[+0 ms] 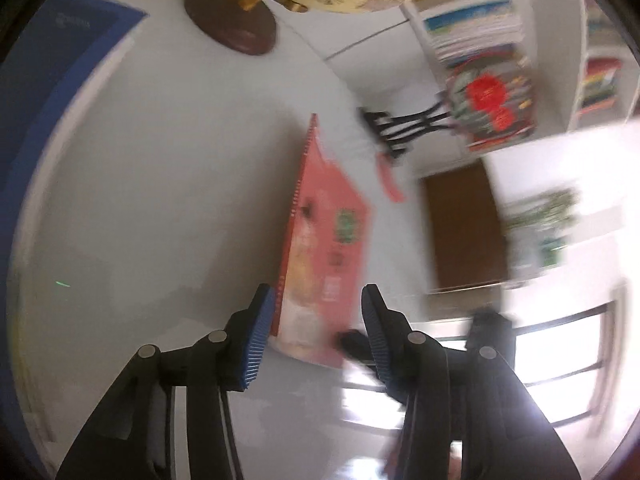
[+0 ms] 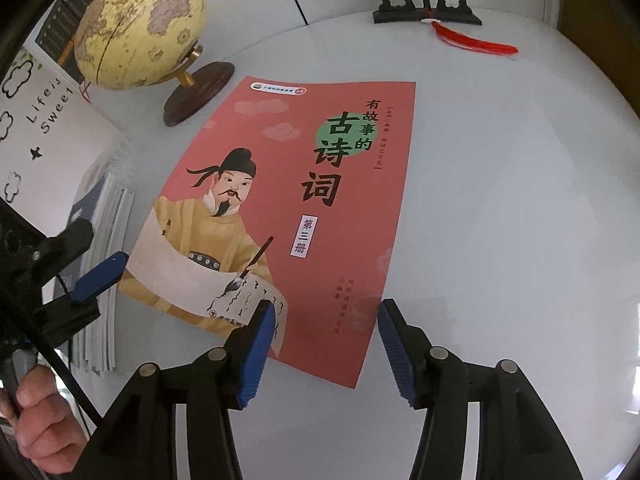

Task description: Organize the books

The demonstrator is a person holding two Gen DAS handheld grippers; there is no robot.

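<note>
From my seat I see a cream-yellow globe (image 2: 140, 28) tilted on a brass arm over its round dark-brown wooden base (image 2: 199, 92), standing on the glossy white tabletop (image 2: 500, 220). Farther back there is a black carved display stand (image 2: 426, 4), with a red tassel (image 2: 472, 44) trailing from it onto the surface. A white card printed "Life is Sweet" (image 2: 36, 128) leans at the left edge. In the blurred left wrist view I can make out a dark-brown door (image 1: 466, 228) and a green leafy plant (image 1: 544, 212).

red book (image 2: 288, 216): "有故事的古诗词", "第三册" | white card (image 2: 36, 120): "Life is Sweet"
</note>
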